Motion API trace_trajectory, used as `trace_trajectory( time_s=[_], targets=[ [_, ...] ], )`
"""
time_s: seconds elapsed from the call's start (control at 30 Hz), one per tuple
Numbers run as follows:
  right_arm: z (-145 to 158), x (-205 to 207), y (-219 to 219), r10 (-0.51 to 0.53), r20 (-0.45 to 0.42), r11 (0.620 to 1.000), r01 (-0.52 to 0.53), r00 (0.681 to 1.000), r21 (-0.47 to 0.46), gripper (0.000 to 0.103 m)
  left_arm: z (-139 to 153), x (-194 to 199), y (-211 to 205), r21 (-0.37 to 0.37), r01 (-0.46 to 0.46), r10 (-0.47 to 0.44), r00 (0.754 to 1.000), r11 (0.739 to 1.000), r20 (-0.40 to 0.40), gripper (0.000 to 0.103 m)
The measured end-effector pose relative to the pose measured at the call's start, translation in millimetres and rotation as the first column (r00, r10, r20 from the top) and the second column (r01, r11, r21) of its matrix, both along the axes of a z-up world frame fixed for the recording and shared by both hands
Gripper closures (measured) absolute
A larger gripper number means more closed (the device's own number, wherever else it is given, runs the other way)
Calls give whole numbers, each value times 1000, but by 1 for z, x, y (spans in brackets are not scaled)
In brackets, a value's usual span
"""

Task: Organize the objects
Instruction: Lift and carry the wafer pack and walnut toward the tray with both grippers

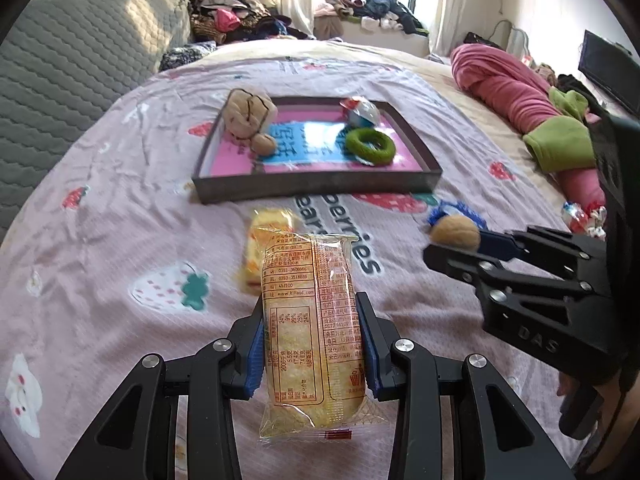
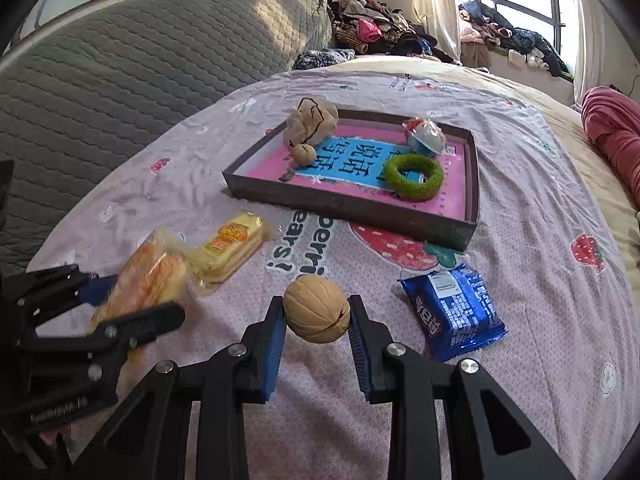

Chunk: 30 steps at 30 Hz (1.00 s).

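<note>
My left gripper is shut on a clear-wrapped orange snack cake packet, held above the bed; it also shows in the right wrist view. My right gripper is shut on a tan walnut, also seen from the left. A dark shallow tray with a pink and blue bottom lies ahead. It holds a beige plush, a second walnut, a green ring and a wrapped blue-white item.
A yellow wafer packet and a blue snack packet lie on the strawberry-print bedsheet. A grey quilted headboard stands left. A pink and green blanket lies right. Piled clothes sit at the back.
</note>
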State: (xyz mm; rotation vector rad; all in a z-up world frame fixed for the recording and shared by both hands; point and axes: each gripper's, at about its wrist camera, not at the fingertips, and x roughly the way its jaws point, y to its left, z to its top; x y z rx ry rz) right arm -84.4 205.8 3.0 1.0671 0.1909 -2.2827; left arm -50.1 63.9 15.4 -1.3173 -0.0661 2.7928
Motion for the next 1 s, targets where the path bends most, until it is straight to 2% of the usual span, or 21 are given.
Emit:
trace_trajectory(
  time_s=[0.37, 0.63, 1.0],
  targets=[
    [26, 4, 2, -28, -38, 999, 27, 999, -17, 72, 18, -13, -11, -17, -4, 3, 1000, 1000, -31, 63],
    [52, 2, 6, -43, -69, 998, 41, 997, -37, 72, 42, -27, -16, -40, -4, 1, 998, 999, -66, 63],
    [86, -11, -4, -52, -116, 998, 46, 992, -52, 72, 65, -47, -26, -48, -17, 13, 995, 999, -96, 63]
  ],
)
